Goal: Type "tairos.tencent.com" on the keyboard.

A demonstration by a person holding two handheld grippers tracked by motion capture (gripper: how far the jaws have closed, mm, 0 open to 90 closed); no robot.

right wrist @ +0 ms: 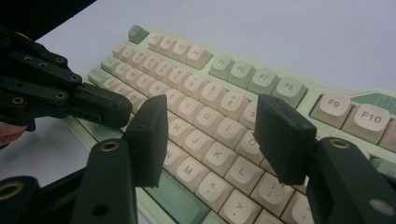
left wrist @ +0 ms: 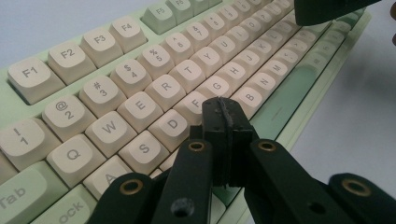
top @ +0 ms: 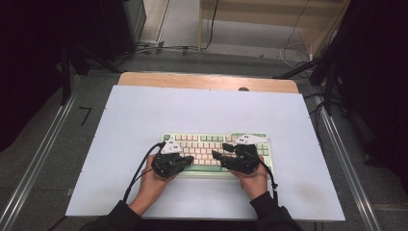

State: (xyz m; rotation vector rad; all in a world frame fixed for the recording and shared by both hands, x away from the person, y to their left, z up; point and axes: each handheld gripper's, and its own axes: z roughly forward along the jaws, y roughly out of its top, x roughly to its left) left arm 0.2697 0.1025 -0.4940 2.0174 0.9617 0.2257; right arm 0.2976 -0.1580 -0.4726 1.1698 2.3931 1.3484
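Over one pale green keyboard with cream keys (top: 217, 147) at the white table's (top: 144, 120) near middle: two hands, left gripper (left wrist: 223, 112) pinched together above F and G, right gripper (right wrist: 210, 135) apart, gripping nothing, above the J-K keys

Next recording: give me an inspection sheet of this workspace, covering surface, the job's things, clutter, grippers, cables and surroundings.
Surface: white tabletop on a wooden board, bare around the work.
Job's things: green keyboard with cream keys, lying flat near the person's edge.
Clutter: nothing seen.
Grippers: left gripper shut with nothing between its jaws, tips over the F and G keys; right gripper open, its jaws spread above the J, K, I keys, gripping nothing.
Cables: a black cable trails from the left gripper toward the near table edge; more run on the floor beyond the table.
Surroundings: grey floor, metal rails at both sides, dark stands, wooden furniture behind.
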